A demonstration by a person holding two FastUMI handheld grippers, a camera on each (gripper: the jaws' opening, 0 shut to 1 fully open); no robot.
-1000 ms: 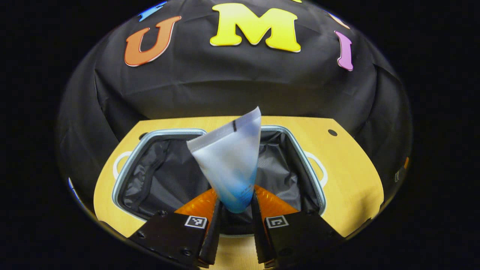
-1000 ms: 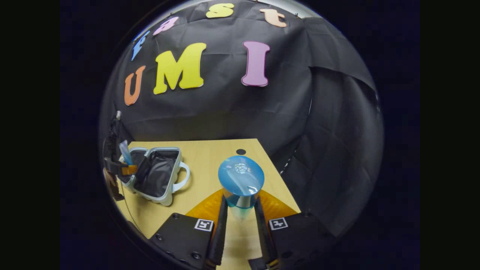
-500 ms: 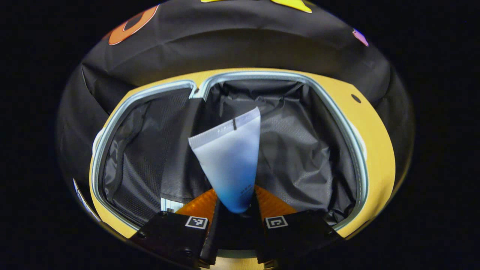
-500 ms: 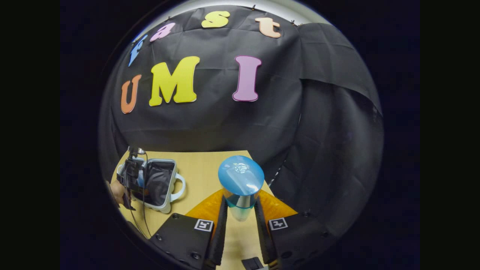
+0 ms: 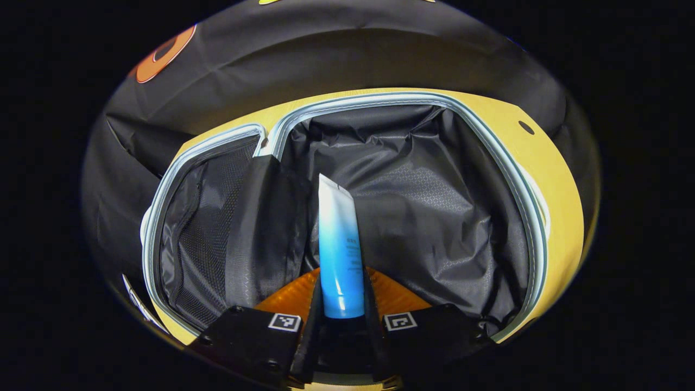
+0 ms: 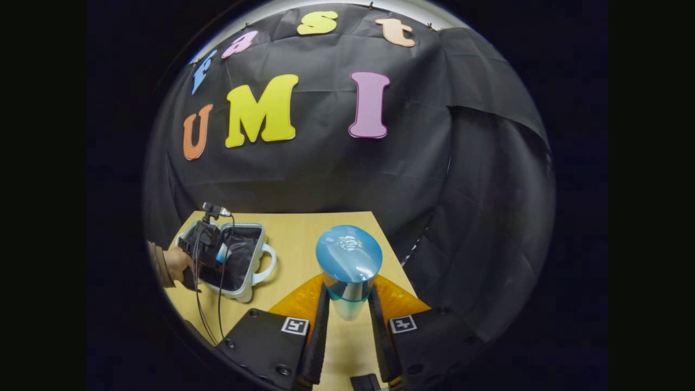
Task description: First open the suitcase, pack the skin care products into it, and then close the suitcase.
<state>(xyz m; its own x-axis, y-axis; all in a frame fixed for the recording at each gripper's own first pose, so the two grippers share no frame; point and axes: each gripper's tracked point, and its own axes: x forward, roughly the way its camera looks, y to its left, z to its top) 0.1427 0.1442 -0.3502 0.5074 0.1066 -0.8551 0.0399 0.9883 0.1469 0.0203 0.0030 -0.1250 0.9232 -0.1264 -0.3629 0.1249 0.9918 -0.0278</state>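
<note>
Where crinkled lining sags, a slim tube stands.

Glossy plastic tube, crinkly matt cloth suitcase lining, smooth wood-look table, clear-plastic bottle.

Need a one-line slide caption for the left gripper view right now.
Left gripper grips a blue-to-white gradient squeeze tube over the dark fabric lining of the open pale-blue-rimmed suitcase.
</note>
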